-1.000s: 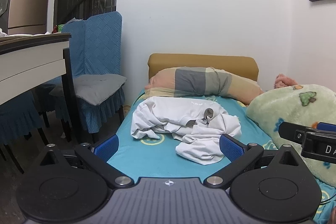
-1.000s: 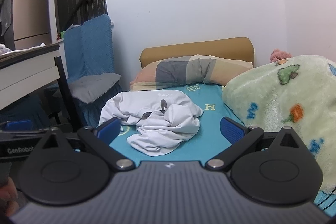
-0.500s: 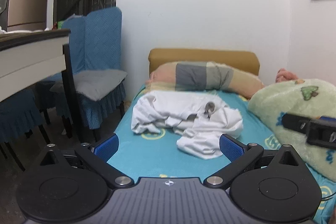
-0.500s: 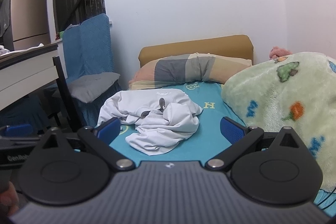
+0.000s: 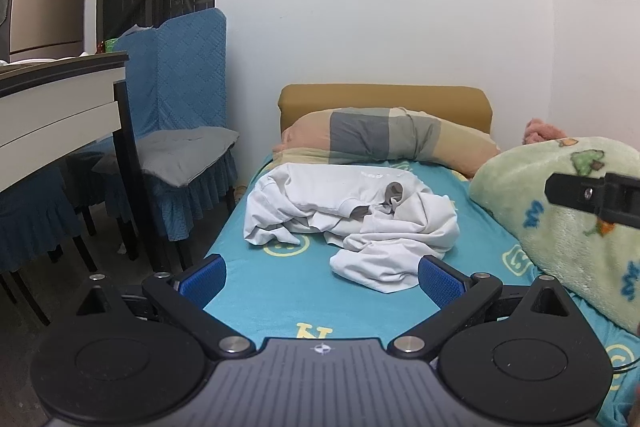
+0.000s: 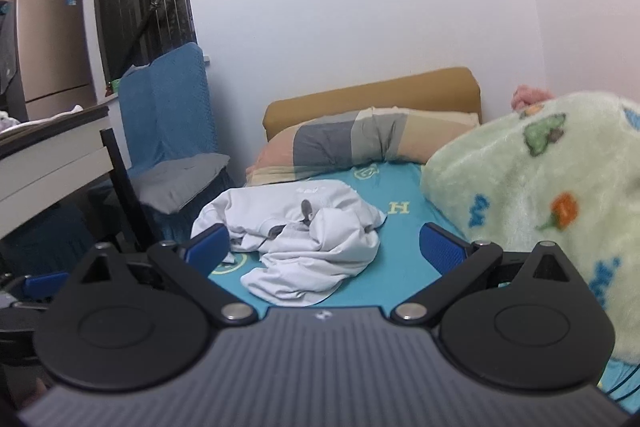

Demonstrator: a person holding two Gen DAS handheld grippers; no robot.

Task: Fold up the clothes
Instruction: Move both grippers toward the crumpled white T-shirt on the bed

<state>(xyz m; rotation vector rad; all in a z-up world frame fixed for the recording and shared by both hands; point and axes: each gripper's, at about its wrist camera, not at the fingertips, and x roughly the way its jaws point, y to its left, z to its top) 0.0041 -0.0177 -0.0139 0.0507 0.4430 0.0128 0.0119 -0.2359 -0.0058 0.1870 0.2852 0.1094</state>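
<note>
Garment: crumpled white garment (image 5: 352, 219) lying mid-frame on the teal bed sheet (image 5: 280, 291), below the pillow (image 5: 384, 143).
Left gripper (image 5: 322, 279): fingers spread wide, empty, short of the cloth.
Right gripper (image 6: 324, 249): spread, empty.
Blanket: green fleece blanket (image 6: 540, 195) at right.

Both wrist views look low along the bed (image 5: 288, 299) toward the headboard (image 5: 384, 101), each framed at the bottom by its own blue fingers (image 5: 202, 279). The left view sits further left, taking in more floor and the chair (image 5: 184, 147). The right view sits closer to the blanket (image 6: 532, 195). Both share the shirt (image 5: 352, 215), pillow (image 6: 360, 143) and desk (image 6: 52, 155).
</note>
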